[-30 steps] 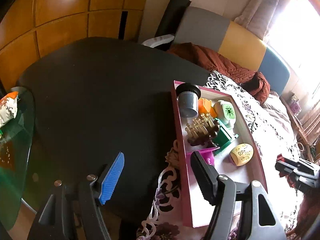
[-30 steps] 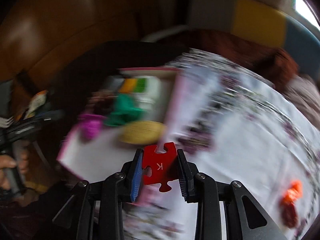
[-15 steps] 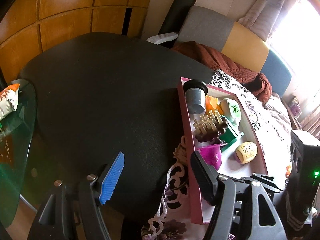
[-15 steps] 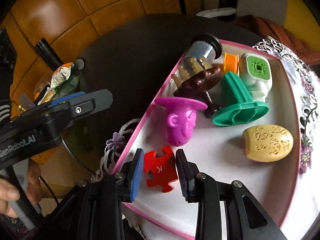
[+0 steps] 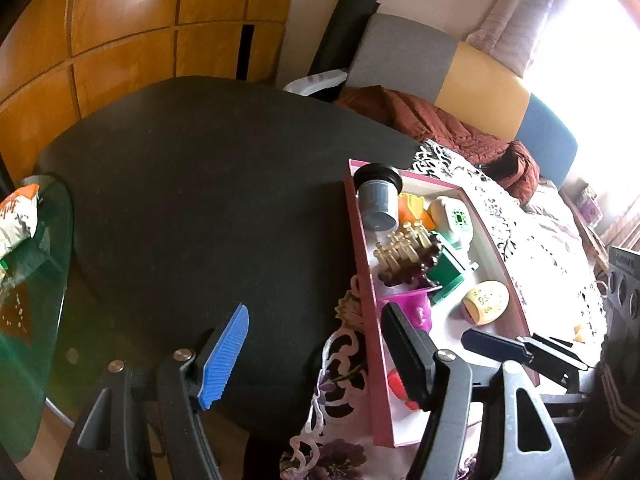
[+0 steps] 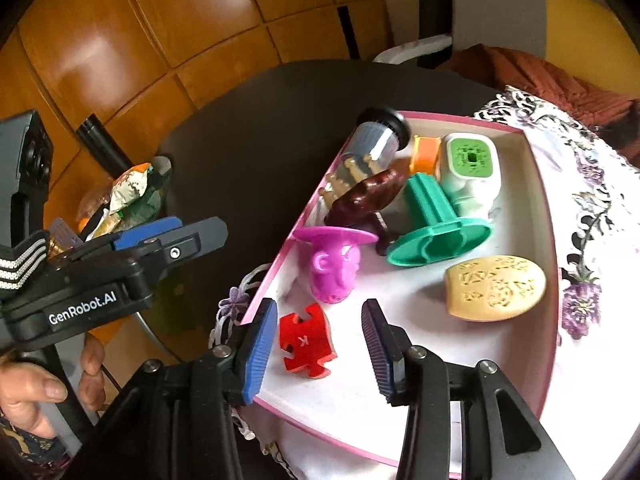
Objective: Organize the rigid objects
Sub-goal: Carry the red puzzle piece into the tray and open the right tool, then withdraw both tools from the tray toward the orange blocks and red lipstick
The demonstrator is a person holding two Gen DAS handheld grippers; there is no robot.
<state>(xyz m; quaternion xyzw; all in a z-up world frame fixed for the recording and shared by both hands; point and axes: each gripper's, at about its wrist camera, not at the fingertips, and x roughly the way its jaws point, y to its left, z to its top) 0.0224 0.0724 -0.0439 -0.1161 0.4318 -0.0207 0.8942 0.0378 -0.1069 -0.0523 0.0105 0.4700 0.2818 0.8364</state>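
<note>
The pink-rimmed white tray (image 6: pixel 280 256) holds a purple figure (image 6: pixel 334 268), a green stand (image 6: pixel 436 228), a tan carved oval (image 6: pixel 496 288), a white-and-green box (image 6: pixel 472 168), a brown pegged piece (image 6: pixel 368 196) and a capped grey tube (image 6: pixel 378 136). A red puzzle piece (image 6: pixel 306 342) lies flat on the tray floor at its near corner. My right gripper (image 6: pixel 319 314) straddles it, jaws opening, pads clear of the piece. In the left wrist view the piece (image 5: pixel 398 384) peeks out behind a finger. My left gripper (image 5: pixel 316 316) hangs open and empty over the tray's left rim (image 5: pixel 366 280).
The tray sits on a flowered lace cloth (image 6: pixel 592 200) at the edge of a black round table (image 5: pixel 200 184). A glass side table with a snack bag (image 5: pixel 20 216) stands to the left. A sofa with a brown blanket (image 5: pixel 440 120) lies behind. A person's hand (image 6: pixel 32 392) grips the left tool.
My right gripper swung from over the cloth to the tray's near corner and lowered. Its jaws parted and the red puzzle piece now rests on the tray floor. The left gripper stayed put.
</note>
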